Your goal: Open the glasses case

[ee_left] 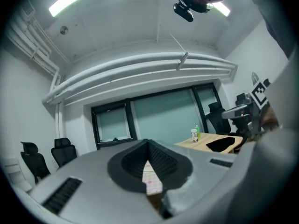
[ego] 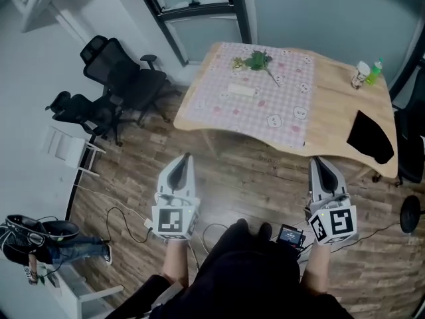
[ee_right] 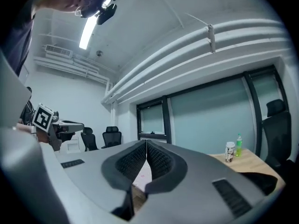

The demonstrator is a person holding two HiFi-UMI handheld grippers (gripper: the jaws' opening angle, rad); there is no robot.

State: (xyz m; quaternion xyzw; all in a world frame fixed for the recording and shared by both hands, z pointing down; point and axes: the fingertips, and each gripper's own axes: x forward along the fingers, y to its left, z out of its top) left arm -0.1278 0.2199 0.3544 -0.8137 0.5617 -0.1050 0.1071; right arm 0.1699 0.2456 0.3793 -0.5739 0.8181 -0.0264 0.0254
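A pale oblong thing (ego: 241, 90), perhaps the glasses case, lies on the pink checked cloth (ego: 219, 102) of the wooden table (ego: 332, 102); it is too small to be sure. Both grippers hang well short of the table, over the wood floor, and point level toward it. My left gripper (ego: 182, 157) (ee_left: 148, 143) is shut with nothing between its jaws. My right gripper (ego: 317, 159) (ee_right: 146, 143) is likewise shut and empty. Each gripper view catches the other gripper off to the side.
A green sprig (ego: 255, 62) lies on the cloth, a black cloth (ego: 369, 137) at the table's right edge, a can (ego: 359, 75) and green bottle (ego: 375, 72) at the far corner. Black office chairs (ego: 123, 78) stand left; cables (ego: 126, 221) cross the floor. A person (ego: 40, 244) is at bottom left.
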